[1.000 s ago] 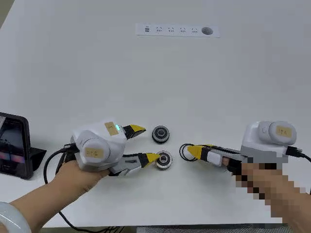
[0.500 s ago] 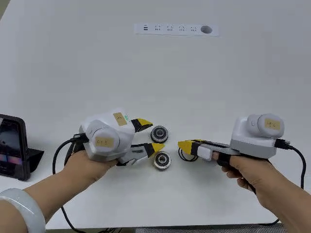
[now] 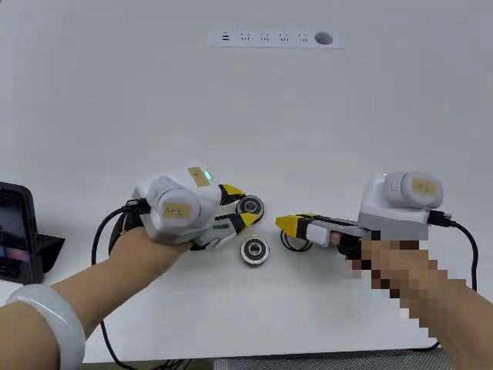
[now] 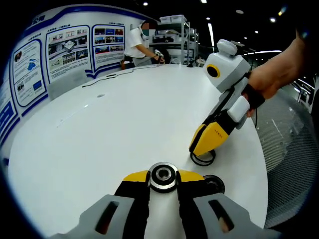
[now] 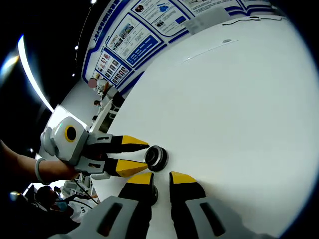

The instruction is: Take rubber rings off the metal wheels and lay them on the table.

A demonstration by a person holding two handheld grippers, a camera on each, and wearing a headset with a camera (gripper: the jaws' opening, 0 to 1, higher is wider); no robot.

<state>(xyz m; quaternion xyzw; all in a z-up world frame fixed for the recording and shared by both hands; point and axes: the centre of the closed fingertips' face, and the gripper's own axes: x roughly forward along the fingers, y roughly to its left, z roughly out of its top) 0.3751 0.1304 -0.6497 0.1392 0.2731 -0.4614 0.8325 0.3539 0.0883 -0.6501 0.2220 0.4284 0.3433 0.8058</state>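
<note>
- Since the earlier frames the left gripper (image 3: 239,205) has pushed forward, and its yellow tips now sit on either side of the far wheel (image 3: 252,206) instead of short of it. The right gripper (image 3: 289,225) has drawn in a little, towards 9 o'clock.
- Nearest the person, the near wheel (image 3: 254,250) lies flat on the table (image 3: 323,123), free of both grippers. Whether it still wears a ring is hard to tell.
- At about 2 o'clock from it, a black rubber ring (image 4: 203,162) lies on the table just under the right gripper's tip. That gripper's jaws stand barely apart, a narrow slit with nothing seen in it.
- At 12 o'clock from the near wheel, the left gripper's jaws are closed to the far wheel's width and pinch it at the very tips. A dark band circles the wheel's bright hub.
- Judged by looks, the ring is light, soft, stretchy and clingy, while the wheel is stiff, dense and apt to roll. The best hold is probably the ring's outer edge where it bulges past the metal, with the wheel braced by its faces. A tip-only pinch could slip.
- At 9 o'clock, a dark screen (image 3: 11,231) stands at the table's edge.
- Farthest off, at 12 o'clock, a white power strip (image 3: 273,38) lies on the table.
</note>
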